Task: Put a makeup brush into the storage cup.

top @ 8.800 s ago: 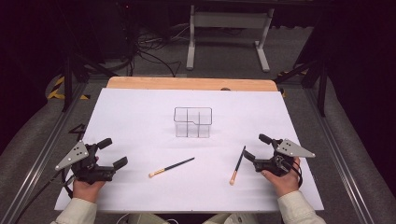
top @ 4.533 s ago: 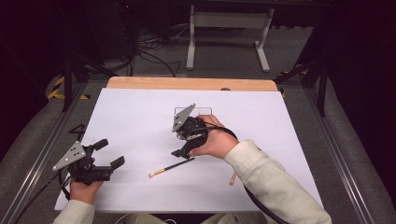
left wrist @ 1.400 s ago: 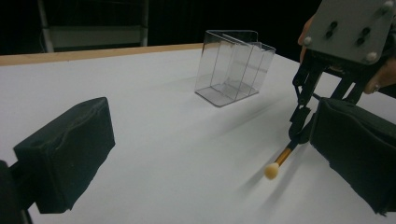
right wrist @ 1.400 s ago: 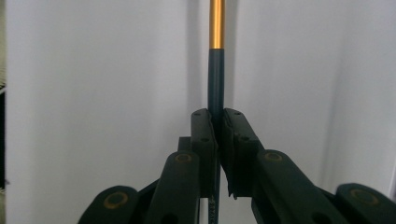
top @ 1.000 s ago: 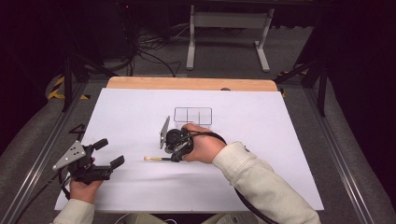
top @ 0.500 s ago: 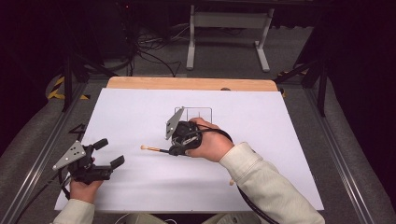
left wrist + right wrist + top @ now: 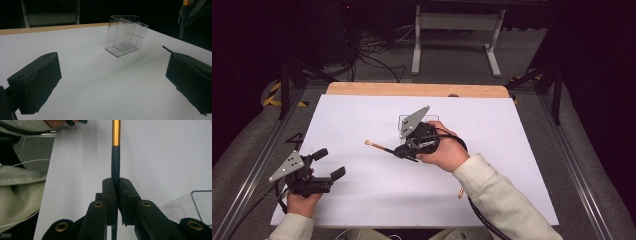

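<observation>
Right gripper point(image 7: 404, 150): jaws clamped on brush point(image 7: 379, 147) at dark handle, held clear above counter point(image 7: 512, 165), beside clear organizer point(image 7: 125, 36) | Left gripper point(image 7: 324, 162): jaws apart, holding nothing | Handling: brush judged light, stiff, thin, prone to pivoting; grip mid-handle, away from the bristle end | Second brush point(image 7: 460, 192) lay beside sleeve.

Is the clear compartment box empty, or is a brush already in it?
Empty: the clear box shows only bare dividers, and the right gripper grips one brush above the paper.
</observation>
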Demonstrator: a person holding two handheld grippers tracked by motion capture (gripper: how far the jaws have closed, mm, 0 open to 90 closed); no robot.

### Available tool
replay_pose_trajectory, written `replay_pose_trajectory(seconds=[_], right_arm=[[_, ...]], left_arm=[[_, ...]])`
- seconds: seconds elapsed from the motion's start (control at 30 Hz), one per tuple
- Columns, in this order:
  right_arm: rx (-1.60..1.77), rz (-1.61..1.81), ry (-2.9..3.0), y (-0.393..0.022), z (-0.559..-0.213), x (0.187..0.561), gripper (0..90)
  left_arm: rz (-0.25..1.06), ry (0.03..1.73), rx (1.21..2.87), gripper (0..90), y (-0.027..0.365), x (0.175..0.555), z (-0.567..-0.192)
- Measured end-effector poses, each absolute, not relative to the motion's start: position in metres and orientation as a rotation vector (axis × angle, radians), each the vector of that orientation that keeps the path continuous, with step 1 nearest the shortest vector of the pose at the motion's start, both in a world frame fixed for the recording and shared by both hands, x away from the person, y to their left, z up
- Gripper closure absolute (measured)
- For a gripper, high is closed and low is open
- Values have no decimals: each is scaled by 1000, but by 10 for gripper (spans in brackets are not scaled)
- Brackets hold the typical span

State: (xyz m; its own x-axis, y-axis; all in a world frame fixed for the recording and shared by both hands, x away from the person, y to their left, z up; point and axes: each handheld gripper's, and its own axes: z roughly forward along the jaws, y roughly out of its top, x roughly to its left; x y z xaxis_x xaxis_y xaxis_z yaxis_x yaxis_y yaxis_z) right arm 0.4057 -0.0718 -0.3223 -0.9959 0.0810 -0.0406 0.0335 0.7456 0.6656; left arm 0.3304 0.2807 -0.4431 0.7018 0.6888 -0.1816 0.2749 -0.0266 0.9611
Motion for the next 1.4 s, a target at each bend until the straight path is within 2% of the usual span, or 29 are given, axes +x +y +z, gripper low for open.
replay_pose_trajectory(seconds=[0.63,1.4], right_arm=[[250,1544,2561,-110,-321,415,838],[407,1782,2211,-135,-335,427,838]], left_arm=[[398,801,1610,4,281,331,-443],[398,800,1611,4,281,331,-443]])
